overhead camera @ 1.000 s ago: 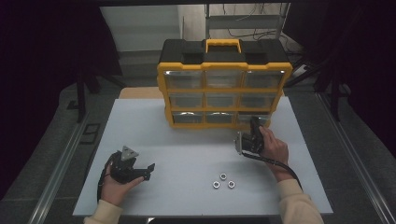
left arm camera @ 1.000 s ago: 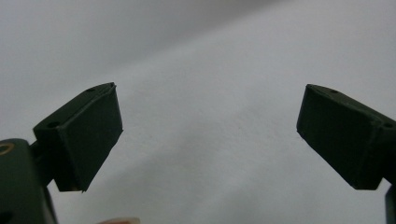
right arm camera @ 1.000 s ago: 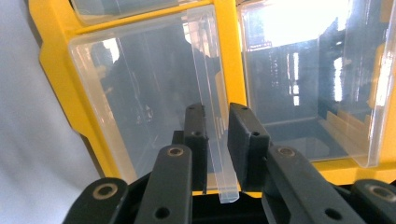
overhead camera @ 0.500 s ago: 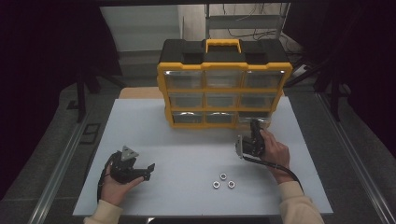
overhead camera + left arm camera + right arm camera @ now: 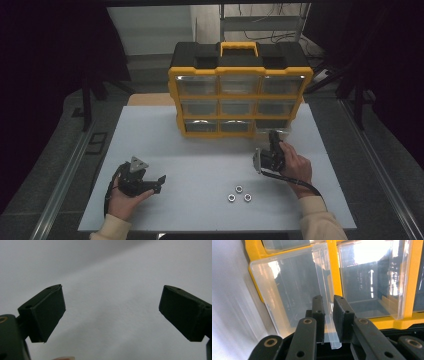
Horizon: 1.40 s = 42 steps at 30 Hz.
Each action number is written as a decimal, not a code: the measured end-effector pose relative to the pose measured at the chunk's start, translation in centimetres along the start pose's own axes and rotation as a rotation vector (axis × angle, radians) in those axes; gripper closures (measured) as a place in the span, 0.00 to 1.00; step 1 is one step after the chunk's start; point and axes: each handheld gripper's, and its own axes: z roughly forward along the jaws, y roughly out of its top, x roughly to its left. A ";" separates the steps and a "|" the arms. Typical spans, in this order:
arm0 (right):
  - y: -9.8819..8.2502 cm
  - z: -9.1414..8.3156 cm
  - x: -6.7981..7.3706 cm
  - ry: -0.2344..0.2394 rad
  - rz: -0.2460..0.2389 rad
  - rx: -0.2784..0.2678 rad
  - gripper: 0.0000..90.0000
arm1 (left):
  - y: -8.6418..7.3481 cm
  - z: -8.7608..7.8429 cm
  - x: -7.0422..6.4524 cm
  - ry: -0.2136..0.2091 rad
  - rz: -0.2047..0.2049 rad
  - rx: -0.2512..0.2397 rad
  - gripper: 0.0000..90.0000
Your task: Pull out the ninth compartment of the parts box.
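Lower right of the high view: my right gripper (image 5: pixel 272 142) sits at the bottom-right clear plastic drawer (image 5: pixel 272 126) of the yellow-and-black plastic parts organizer (image 5: pixel 240 95). In the right gripper view my jaws are nearly together around the drawer's thin clear plastic handle lip (image 5: pixel 327 315); I judge them pinching it, though a sliver of gap may remain on one side.

Risks as I see them:
- The lip is thin, slick plastic. An angled pull could let it slip out of the pads, or flex and crack it.
- The drawer looks tilted in its slot. A crooked pull could jam it, or drag the whole organizer forward on the white table (image 5: pixel 200 165), since nothing braces it.
- Too long a pull: the drawer leaves its slot and drops.

Lower left of the high view: my left gripper (image 5: pixel 147 182) rests on the table, jaws spread wide on nothing, well apart from the organizer, so no help steadying it. Three small metal nuts (image 5: pixel 239 193) lie bottom centre, near my right forearm's path; a careless sweep would scatter them.
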 end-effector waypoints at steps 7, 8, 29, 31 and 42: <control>-0.1 -0.2 0.1 -0.009 -0.004 -0.007 0.88 | 0.0 0.0 0.0 -0.001 0.000 0.000 0.08; -0.1 -0.3 0.2 -0.009 -0.002 -0.007 0.88 | 0.0 0.0 0.0 -0.001 0.000 0.000 0.08; -0.6 -0.1 0.5 -0.011 -0.005 -0.002 0.75 | 0.0 0.0 -0.1 0.002 0.005 0.001 0.08; -0.7 0.2 0.6 -0.016 -0.012 0.006 0.73 | 0.0 0.0 0.0 0.001 0.003 0.000 0.08; -0.5 0.6 0.2 -0.020 -0.023 0.009 0.83 | 0.0 0.0 0.0 0.003 0.005 0.002 0.08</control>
